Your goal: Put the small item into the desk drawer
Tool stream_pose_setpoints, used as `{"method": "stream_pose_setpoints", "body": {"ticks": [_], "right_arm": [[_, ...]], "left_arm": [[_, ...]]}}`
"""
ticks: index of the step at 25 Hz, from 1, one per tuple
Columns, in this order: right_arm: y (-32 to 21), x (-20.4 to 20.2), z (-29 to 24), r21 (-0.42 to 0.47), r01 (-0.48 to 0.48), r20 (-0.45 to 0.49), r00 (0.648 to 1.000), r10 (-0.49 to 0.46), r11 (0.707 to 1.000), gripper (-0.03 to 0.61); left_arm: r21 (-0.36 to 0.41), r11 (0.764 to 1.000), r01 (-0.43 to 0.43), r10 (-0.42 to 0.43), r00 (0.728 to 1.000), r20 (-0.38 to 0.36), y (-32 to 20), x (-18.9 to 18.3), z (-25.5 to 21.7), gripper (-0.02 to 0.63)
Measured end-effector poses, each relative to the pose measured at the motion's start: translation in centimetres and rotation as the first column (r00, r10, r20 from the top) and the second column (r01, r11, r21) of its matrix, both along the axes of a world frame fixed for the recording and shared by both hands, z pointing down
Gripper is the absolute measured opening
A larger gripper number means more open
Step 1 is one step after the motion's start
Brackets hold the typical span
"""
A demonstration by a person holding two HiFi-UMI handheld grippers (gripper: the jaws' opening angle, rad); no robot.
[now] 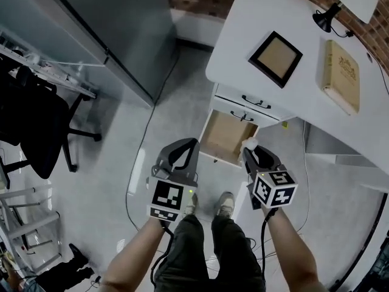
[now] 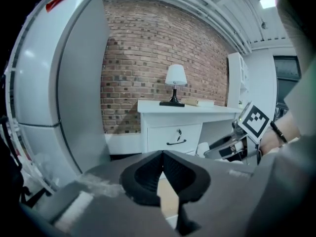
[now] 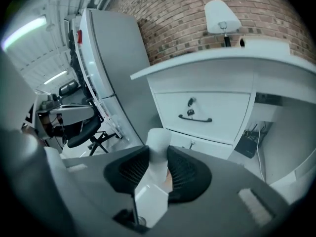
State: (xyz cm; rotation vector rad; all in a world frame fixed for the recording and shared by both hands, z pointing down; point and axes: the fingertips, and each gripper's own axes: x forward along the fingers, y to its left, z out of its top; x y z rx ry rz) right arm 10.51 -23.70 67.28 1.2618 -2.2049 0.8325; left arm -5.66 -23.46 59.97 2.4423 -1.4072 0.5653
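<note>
One small white item (image 1: 249,143) sits clamped between the jaws of the right claw (image 3: 158,154), near the front edge of the open drawer (image 1: 226,137) under the white table (image 1: 243,38). Beside the drawer, the left claw (image 2: 162,155) is clenched, empty.

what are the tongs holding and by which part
The right tongs clamp a small white item around its middle, its rounded top poking past the tips. The left tongs are shut, empty.

No words or numbers can be read anywhere. The book (image 1: 341,75) on the counter (image 1: 243,35) bears gold print too small to read. The red tag (image 2: 56,1) on the grey cabinet (image 2: 79,83) is blurred.
</note>
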Motion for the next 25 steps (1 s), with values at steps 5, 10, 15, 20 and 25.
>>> {"method": "stream_pose_setpoints", "body": {"ticks": [5, 10, 15, 20, 25], "right_arm": [[-0.7, 0.9, 10.0, -0.042, -0.003, -0.029, 1.0, 0.002, 0.999, 0.123], [-1.8, 1.6, 20.3, -0.073, -0.014, -0.051, 0.999, 0.01, 0.997, 0.124], [-1.9, 1.6, 30.9, -0.161, -0.02, -0.07, 0.998, 0.009, 0.987, 0.126], [-2.9, 2.2, 38.6, -0.222, -0.065, -0.094, 0.995, 0.045, 0.973, 0.126], [-2.6, 2.0, 45.1, -0.318, -0.086, -0.11, 0.993, 0.053, 0.944, 0.127]], "left_arm": [[-0.025, 1.0, -0.016, 0.015, 1.0, -0.005, -0.8, 0.8, 9.2, 0.003], [-0.036, 0.998, -0.042, 0.042, 0.999, 0.0, -1.4, 1.4, 18.3, 0.002], [-0.122, 0.992, -0.023, 0.014, 0.997, -0.075, -2.1, 1.8, 28.2, 0.003], [-0.171, 0.985, -0.032, 0.022, 0.998, -0.065, -2.9, 2.4, 35.5, 0.003], [-0.228, 0.973, -0.032, 0.018, 0.998, -0.064, -3.1, 2.6, 40.8, 0.002]]}}
